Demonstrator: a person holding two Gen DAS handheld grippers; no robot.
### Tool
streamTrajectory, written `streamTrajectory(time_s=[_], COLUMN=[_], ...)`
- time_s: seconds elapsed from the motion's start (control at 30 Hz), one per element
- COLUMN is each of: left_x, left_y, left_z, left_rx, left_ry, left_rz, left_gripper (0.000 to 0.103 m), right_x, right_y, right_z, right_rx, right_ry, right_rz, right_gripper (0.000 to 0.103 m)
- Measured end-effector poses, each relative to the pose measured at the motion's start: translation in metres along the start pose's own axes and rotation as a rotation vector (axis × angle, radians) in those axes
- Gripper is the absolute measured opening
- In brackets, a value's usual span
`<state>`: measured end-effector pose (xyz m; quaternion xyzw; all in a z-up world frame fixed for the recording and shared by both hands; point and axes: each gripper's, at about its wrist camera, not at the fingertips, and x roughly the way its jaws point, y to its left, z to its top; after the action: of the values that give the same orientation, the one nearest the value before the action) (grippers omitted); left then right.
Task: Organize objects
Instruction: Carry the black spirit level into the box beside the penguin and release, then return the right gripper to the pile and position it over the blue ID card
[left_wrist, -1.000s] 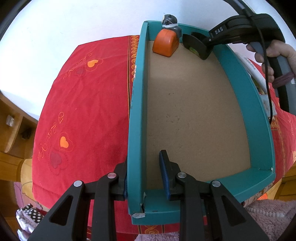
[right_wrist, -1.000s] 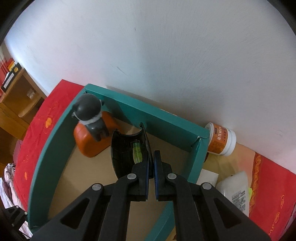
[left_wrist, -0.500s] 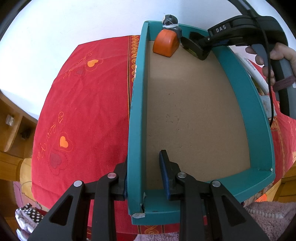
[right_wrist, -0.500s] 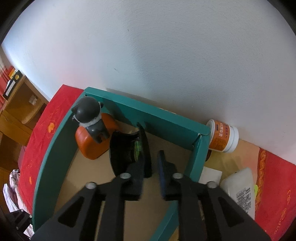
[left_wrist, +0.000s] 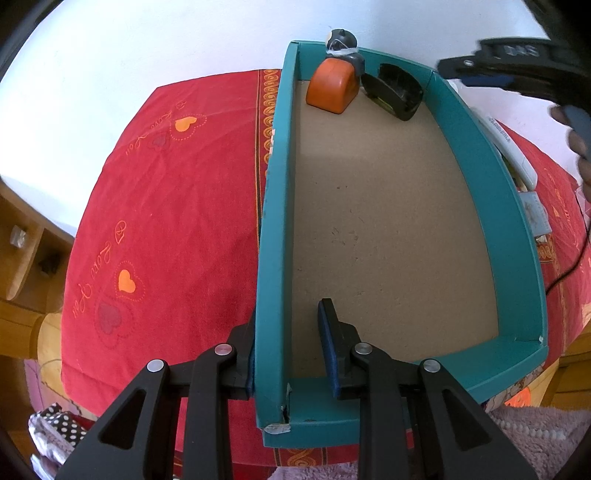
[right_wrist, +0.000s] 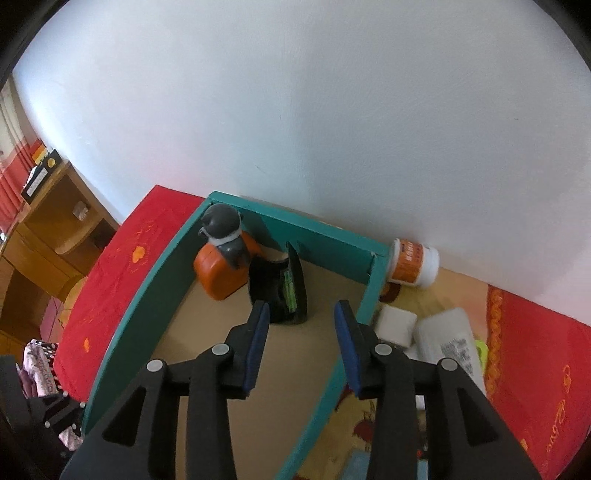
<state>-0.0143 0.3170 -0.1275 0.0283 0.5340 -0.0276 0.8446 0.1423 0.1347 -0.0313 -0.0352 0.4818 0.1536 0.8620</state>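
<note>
Left gripper (left_wrist: 291, 354): jaws clamped on the teal tray (left_wrist: 275, 236) wall at 6 o'clock.
Right gripper (right_wrist: 301, 339): jaws have just been opening, nothing between them.
Black case (right_wrist: 282, 291): stands in the tray's far end, 12 o'clock of the right gripper.
Orange figure (right_wrist: 221, 266): touches the case, at its 9 o'clock.
White jar (right_wrist: 413, 264): outside the tray, 2 o'clock.

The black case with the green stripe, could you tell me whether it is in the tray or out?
In: the black case rests on the teal tray's floor, beside the orange item.
</note>
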Motion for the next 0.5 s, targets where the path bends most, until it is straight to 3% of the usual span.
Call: streamTrajectory(time_s=[0.5], left_x=[0.002], left_y=[-0.001], left_z=[0.002], left_rx=[0.008], left_ry=[0.007], left_rz=[-0.001], left_gripper=[0.028], right_x=[-0.051], right_y=[-0.030], right_z=[-0.058], right_rx=[0.077], right_ry=[0.008], right_rz=[-0.046], right_gripper=[0.037])
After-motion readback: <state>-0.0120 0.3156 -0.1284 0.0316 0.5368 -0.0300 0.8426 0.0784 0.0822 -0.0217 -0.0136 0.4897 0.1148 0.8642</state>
